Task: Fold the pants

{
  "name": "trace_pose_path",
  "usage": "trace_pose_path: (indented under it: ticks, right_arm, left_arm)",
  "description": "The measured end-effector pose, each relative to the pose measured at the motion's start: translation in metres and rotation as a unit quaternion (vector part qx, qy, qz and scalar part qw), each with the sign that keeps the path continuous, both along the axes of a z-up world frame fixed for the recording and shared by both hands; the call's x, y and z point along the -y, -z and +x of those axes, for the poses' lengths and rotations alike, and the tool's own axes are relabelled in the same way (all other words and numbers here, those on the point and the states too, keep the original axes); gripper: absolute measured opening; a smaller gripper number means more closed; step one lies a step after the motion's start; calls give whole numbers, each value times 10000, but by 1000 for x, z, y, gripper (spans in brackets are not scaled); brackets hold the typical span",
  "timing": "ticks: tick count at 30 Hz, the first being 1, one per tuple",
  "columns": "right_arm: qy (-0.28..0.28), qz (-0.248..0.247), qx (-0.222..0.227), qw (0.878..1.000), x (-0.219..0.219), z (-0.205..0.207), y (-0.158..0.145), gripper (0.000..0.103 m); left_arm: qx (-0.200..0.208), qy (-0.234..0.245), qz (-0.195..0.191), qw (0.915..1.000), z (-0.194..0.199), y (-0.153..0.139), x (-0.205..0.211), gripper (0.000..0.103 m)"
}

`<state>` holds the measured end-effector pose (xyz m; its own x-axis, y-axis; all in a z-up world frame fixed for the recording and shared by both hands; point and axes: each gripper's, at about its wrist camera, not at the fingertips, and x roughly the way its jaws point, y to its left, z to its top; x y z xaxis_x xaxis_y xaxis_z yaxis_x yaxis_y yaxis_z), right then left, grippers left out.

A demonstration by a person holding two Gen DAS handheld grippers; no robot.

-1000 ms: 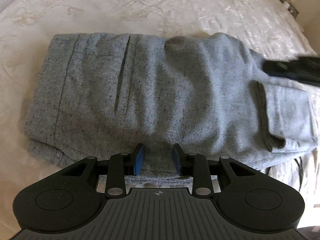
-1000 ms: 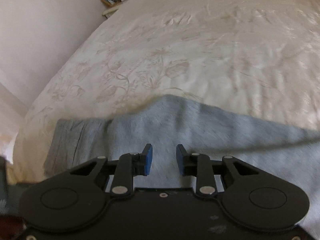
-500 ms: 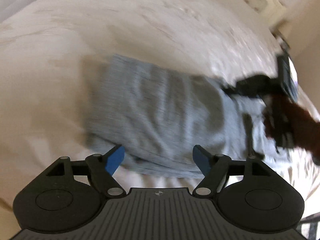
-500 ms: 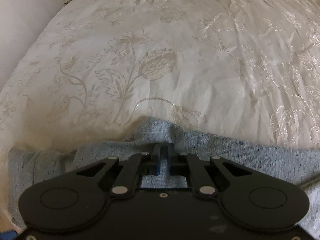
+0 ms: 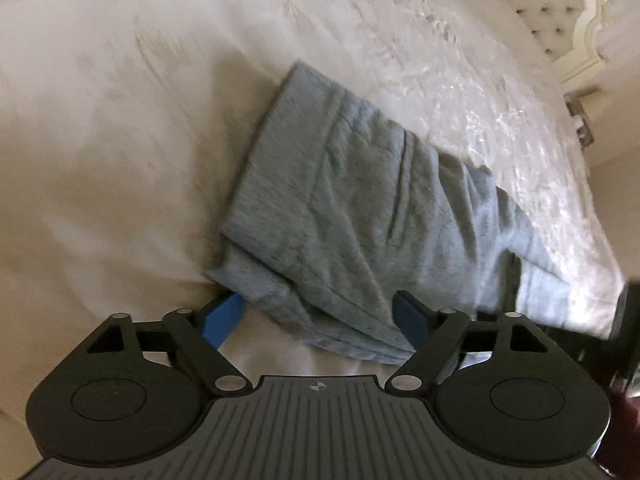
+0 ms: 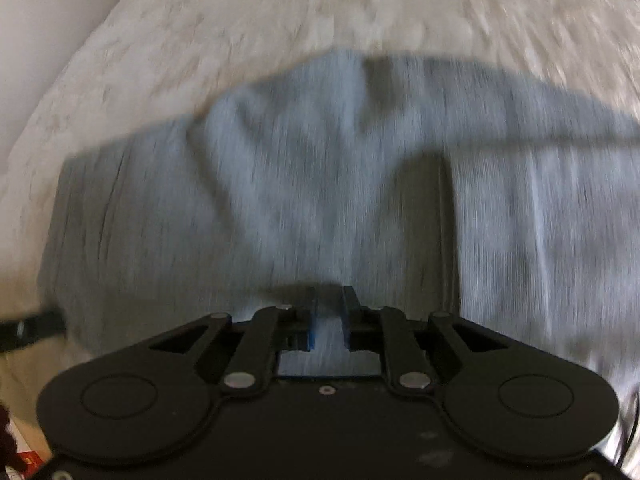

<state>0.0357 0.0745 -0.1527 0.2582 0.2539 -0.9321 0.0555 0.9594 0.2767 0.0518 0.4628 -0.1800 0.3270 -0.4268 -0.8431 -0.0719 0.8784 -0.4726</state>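
Pants (image 5: 360,208), grey flecked knit, folded rectangle

Cream embroidered bedspread (image 5: 120,140); tufted headboard (image 5: 536,12) top right; bedside item, possibly frame (image 5: 582,124).

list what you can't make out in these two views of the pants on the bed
- Left wrist view: the far end of the pants runs off the right edge behind a dark blurred shape, so the legs are not visible.
- Left wrist view: the bedspread pattern is smeared by motion blur.
- Right wrist view: blur leaves it unclear whether the right hand-held gripper pinches fabric.
- Right wrist view: the black thing at the left edge is cut off.
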Motion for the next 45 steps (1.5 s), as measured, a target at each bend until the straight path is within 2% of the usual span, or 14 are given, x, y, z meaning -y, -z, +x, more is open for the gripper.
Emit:
trace_pose_path:
  ticks: [4, 12, 13, 14, 15, 17, 20, 23, 26, 31, 33, 36, 41, 45]
  right_arm:
    - [61, 23, -68, 10000, -4, -28, -2, 16]
    - [183, -14, -77, 9998, -4, -54, -7, 16]
    - [160, -38, -66, 9998, -5, -56, -7, 16]
    - [142, -57, -56, 9999, -7, -58, -7, 16]
    - [129, -73, -47, 9999, -9, -59, -6, 16]
    - [115, -87, -29, 9999, -14, -58, -2, 16]
    - [104, -55, 14, 9999, -16, -62, -1, 16]
    - [-45, -24, 84, 10000, -15, -59, 6, 16]
    - [-198, 68, 101, 9997, -13, -58, 12, 16]
    - [-378, 661, 148, 9970, 13, -55, 6, 20]
    - [-288, 1035, 310, 9937, 36, -61, -7, 29]
    - [-207, 1436, 547, 9879, 84, -76, -29, 30]
    - [-4, 1261, 749, 9892, 166, -101, -44, 34]
    - [526, 796, 504, 9942, 237, -121, -29, 35]
  left_arm:
    - [-150, -189, -487, 9985, -1, 18, 3, 101]
    - [-35, -617, -888, 9941, 17, 35, 12, 101]
    - [-35, -746, -844, 9936, 17, 33, 12, 93]
    - [-26, -877, -755, 9933, 16, 31, 11, 73]
    - [-33, -944, -596, 9937, 16, 29, 12, 63]
    - [57, -857, -617, 9944, 14, 26, 11, 33]
    - [339, -746, -457, 9956, 9, 14, 13, 20]
    - [854, -410, -20, 9955, 3, -9, 31, 18]
    - [1433, -32, 342, 9891, -9, -41, 57, 17]
    - [2422, 681, 797, 9646, -32, -103, 118, 17]
    - [2728, 906, 883, 9537, -39, -127, 148, 17]
    - [3085, 1283, 923, 9380, -47, -149, 203, 17]
    - [3020, 1944, 699, 9307, -41, -129, 306, 23]
    - [2070, 2761, 377, 9378, -24, -70, 389, 36]
